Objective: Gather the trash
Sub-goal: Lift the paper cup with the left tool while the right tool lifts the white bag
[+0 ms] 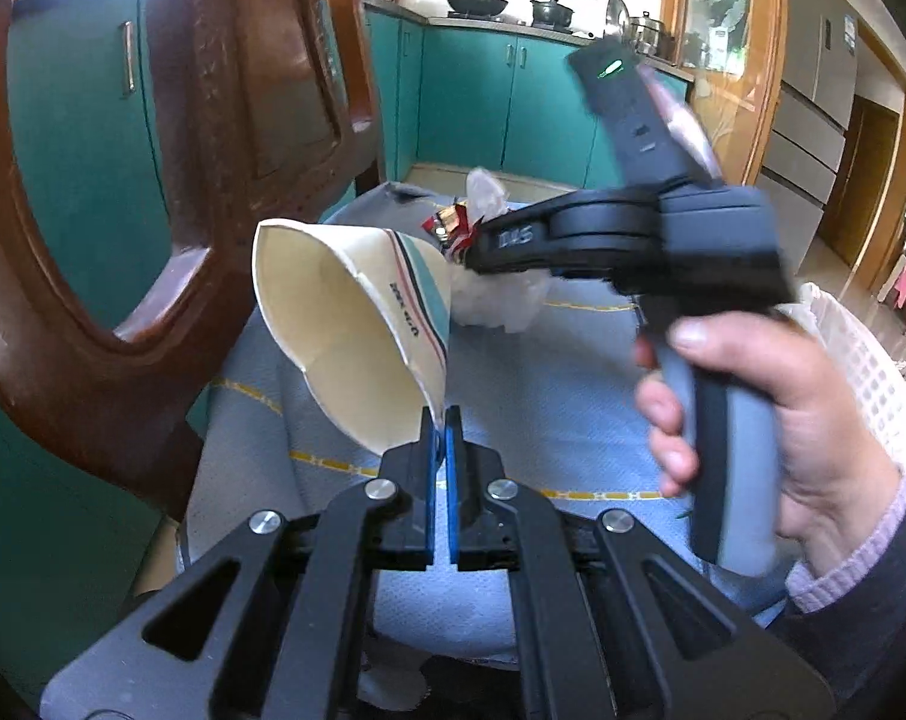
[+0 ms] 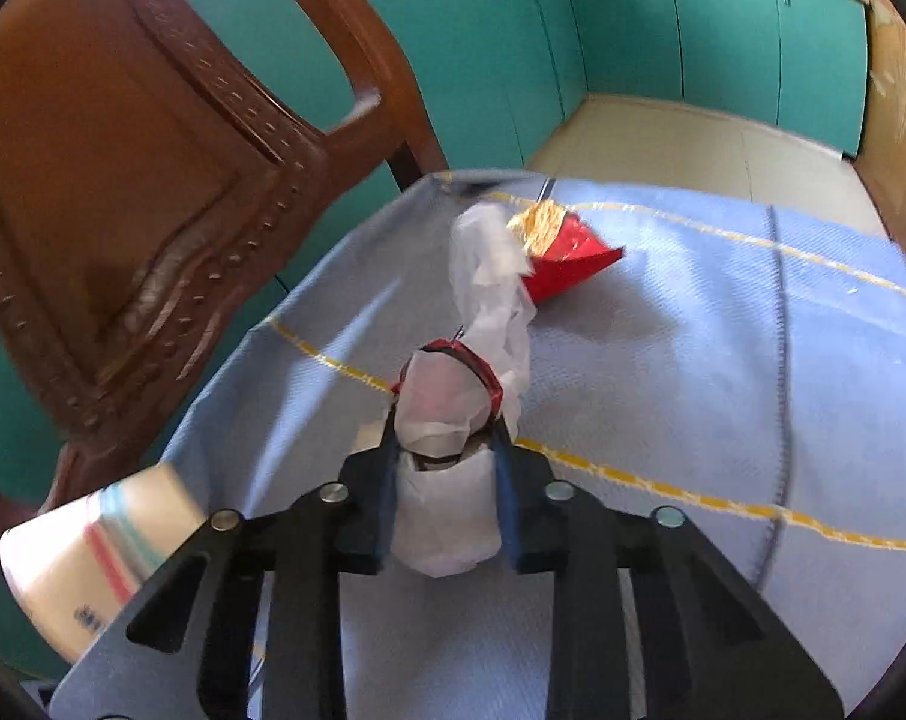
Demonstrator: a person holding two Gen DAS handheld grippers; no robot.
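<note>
Teal kitchen cabinets (image 2: 663, 24) and a carved wooden chair (image 2: 153, 180) are framing a table (image 2: 723, 360) draped in a blue cloth with yellow stripes, where a person is gathering litter with a tool in each hand.

Just ahead of the left tool (image 1: 440, 420), whose fingers are pressing fully together, a flattened paper cup (image 1: 345, 324) is hanging in the air — pinched by its rim alone, mouth tilting toward the camera, apparently so it can be carried clear of the cloth. The same cup is showing blurred at the lower left of the right wrist view.

Between the fingers of the right tool (image 2: 447, 462), a crumpled white tissue wad (image 2: 447, 480) ringed by a scrap of red wrapper is being squeezed; the fingers are standing partly apart only because the bundle is filling the gap. More tissue is trailing forward from it, and beyond its tip a red and gold snack packet (image 2: 564, 252) is lying on the cloth, not yet picked up.

Behind and to the right of the right hand (image 1: 771, 414) as the left camera sees it, a white lattice basket (image 1: 867, 360) is waiting at the table's edge — the likely destination for both loads.
</note>
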